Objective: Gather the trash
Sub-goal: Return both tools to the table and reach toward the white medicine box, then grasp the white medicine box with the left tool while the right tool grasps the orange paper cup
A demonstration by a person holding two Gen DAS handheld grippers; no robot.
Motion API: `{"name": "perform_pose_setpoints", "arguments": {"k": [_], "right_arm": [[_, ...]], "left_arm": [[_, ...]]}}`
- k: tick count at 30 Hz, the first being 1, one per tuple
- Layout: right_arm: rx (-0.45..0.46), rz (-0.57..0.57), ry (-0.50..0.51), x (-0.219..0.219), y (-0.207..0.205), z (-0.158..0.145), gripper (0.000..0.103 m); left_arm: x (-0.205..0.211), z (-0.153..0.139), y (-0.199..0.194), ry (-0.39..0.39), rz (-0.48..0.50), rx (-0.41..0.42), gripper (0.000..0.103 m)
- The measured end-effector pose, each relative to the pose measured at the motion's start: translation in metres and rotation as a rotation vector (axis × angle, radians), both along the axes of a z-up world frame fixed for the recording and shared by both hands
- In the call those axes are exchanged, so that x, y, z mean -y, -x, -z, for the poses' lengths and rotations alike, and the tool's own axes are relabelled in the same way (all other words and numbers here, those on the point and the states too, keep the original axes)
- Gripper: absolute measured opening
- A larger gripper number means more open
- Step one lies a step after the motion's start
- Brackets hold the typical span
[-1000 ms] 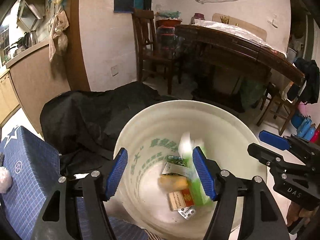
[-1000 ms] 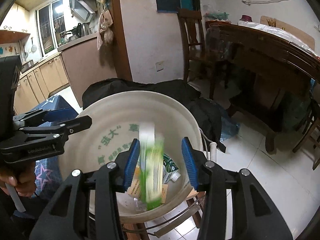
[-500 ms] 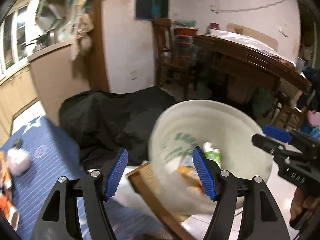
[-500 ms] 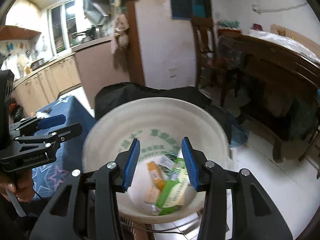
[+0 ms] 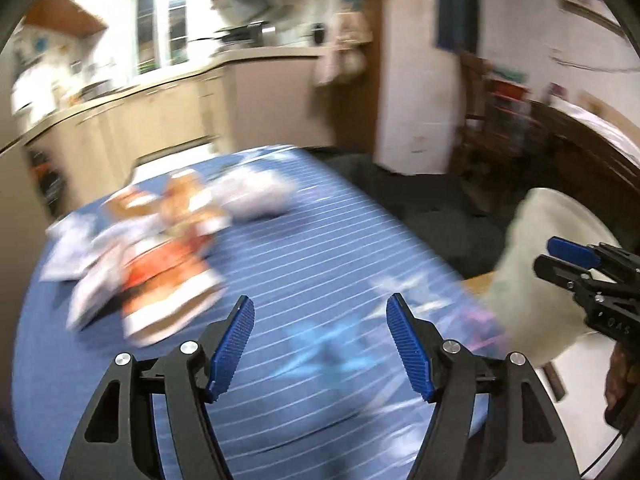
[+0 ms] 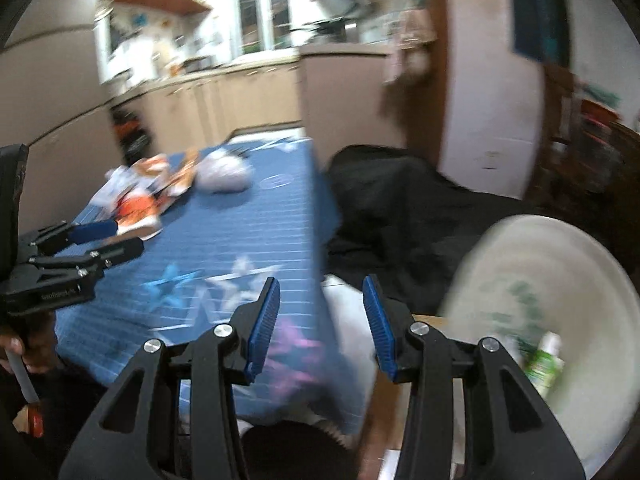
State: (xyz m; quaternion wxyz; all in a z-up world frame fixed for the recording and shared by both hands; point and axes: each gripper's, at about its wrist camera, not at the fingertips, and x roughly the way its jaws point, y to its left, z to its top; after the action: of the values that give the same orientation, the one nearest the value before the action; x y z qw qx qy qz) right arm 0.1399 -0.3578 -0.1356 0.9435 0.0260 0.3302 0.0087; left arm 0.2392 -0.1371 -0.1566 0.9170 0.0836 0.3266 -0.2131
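Both my tools are empty, jaws apart: left tool (image 5: 320, 340), right tool (image 6: 320, 322). The trash pile (image 5: 160, 248) lies ahead-left on the bench (image 5: 320, 264); the bucket (image 6: 540, 300) sits right. Blur could spoil my aim, scattering wrappers.

The left gripper (image 5: 320, 340) is hovering with jaws apart and empty over the blue striped cloth (image 5: 320, 248). Blurred orange-and-white wrappers (image 5: 160, 264) are lying near the cloth's far-left edge, beside a white crumpled wad (image 5: 256, 196). The white bucket (image 5: 536, 280) is standing off the cloth's right edge, behind the right gripper (image 5: 560, 258).
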Motion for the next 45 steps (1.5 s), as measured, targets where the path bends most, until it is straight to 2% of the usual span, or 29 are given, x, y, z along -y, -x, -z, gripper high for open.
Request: {"name": "perform_pose_setpoints", "arguments": {"k": [5, 8, 11, 13, 16, 20, 27, 32, 34, 35, 37, 38, 39, 40, 42, 45], "right_arm": [[-0.036, -0.17, 0.014, -0.061, -0.031, 0.013, 0.042], [-0.053, -0.263, 0.027, -0.096, -0.049, 0.017, 0.042], [-0.067, -0.36, 0.015, -0.131, -0.073, 0.02, 0.045], [-0.058, -0.4, 0.025, -0.145, -0.087, 0.021, 0.057], [-0.097, -0.429, 0.052, -0.161, -0.111, 0.025, 0.058], [-0.13, -0.444, 0.102, -0.169, -0.138, 0.032, 0.058], [-0.175, -0.503, 0.102, -0.184, -0.171, 0.039, 0.048], [-0.198, -0.538, 0.066, -0.186, -0.185, 0.041, 0.045], [-0.213, -0.557, 0.041, -0.186, -0.191, 0.042, 0.037], [-0.215, -0.567, 0.033, -0.186, -0.193, 0.042, 0.035], [-0.22, -0.587, 0.018, -0.189, -0.194, 0.042, 0.022], [-0.221, -0.589, 0.015, -0.19, -0.194, 0.042, 0.021], [-0.22, -0.591, 0.011, -0.19, -0.194, 0.042, 0.015], [-0.219, -0.592, 0.005, -0.19, -0.194, 0.043, 0.012], [-0.211, -0.596, -0.015, -0.189, -0.191, 0.041, 0.01], [-0.186, -0.585, -0.032, -0.184, -0.179, 0.037, 0.007]], "left_arm": [[-0.092, 0.009, -0.005, -0.02, -0.159, -0.013, 0.07], [-0.131, 0.01, -0.013, -0.086, -0.213, 0.027, 0.077], [-0.149, 0.012, -0.032, -0.194, -0.194, 0.074, 0.079], [-0.155, 0.016, -0.051, -0.249, -0.15, 0.086, 0.079], [-0.154, 0.019, -0.076, -0.303, -0.119, 0.099, 0.079], [-0.158, 0.028, -0.098, -0.339, -0.062, 0.103, 0.079], [-0.165, 0.043, -0.13, -0.363, 0.008, 0.079, 0.079], [-0.158, 0.048, -0.144, -0.399, 0.105, 0.09, 0.079], [-0.154, 0.052, -0.149, -0.423, 0.123, 0.098, 0.08], [-0.153, 0.053, -0.15, -0.421, 0.133, 0.11, 0.081], [-0.15, 0.054, -0.156, -0.408, 0.142, 0.103, 0.081], [-0.15, 0.054, -0.158, -0.4, 0.141, 0.095, 0.081], [-0.151, 0.054, -0.16, -0.388, 0.141, 0.087, 0.08], [-0.151, 0.054, -0.16, -0.373, 0.146, 0.078, 0.071], [-0.151, 0.053, -0.156, -0.375, 0.123, 0.09, 0.06], [-0.158, 0.046, -0.145, -0.328, 0.091, 0.094, 0.04]]}}
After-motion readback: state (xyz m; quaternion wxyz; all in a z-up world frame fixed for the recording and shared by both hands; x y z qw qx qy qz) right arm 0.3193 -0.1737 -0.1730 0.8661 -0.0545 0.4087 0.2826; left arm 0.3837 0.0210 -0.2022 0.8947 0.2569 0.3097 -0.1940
